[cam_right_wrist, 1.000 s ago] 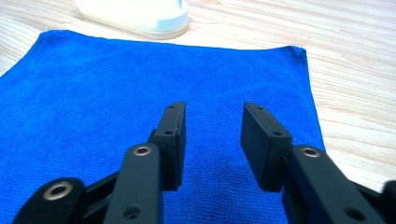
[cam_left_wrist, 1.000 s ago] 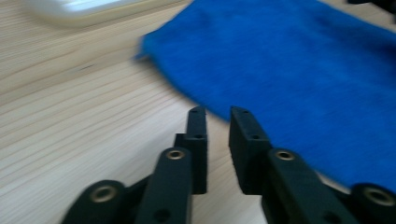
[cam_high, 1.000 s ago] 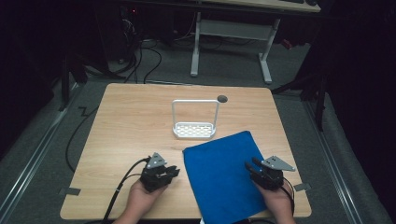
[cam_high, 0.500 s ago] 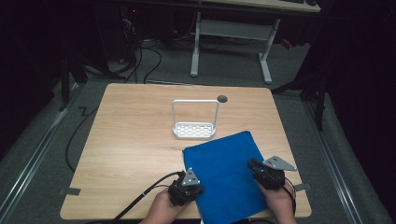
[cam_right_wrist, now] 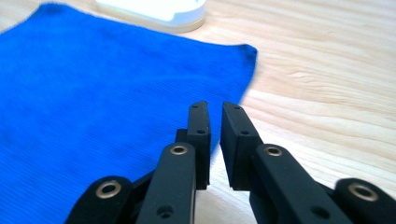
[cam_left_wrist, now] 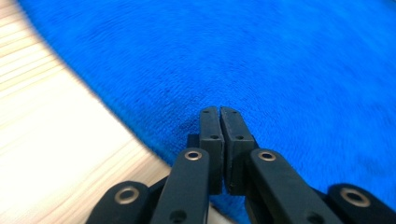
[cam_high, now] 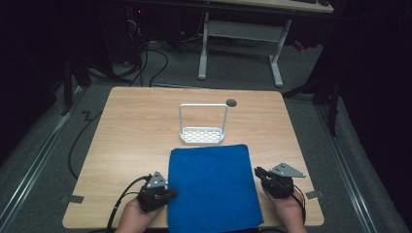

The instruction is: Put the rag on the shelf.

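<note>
Black hand-held gripper [cam_high: 171, 192] jaws – brass rivets, grey three-cornered plates, trailing cables

Cloth [cam_high: 212, 187] flat on table [cam_high: 131, 131], near edge, centre. Wire rack [cam_high: 202, 125] just behind cloth's far edge, upright. Left gripper [cam_high: 165, 194] at cloth's left edge, right gripper [cam_high: 260, 174] at right edge. Table hole [cam_high: 231, 103] behind rack, to the right.

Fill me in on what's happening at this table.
A person works a blue cloth lying flat on a wooden table, a claw in each hand. The left claw is shut at the cloth's left edge, though whether it pinches fabric can't be told. The right claw sits at the right edge; its jaws have just been closing and a narrow gap remains. A white wire rack stands just beyond the cloth.
</note>
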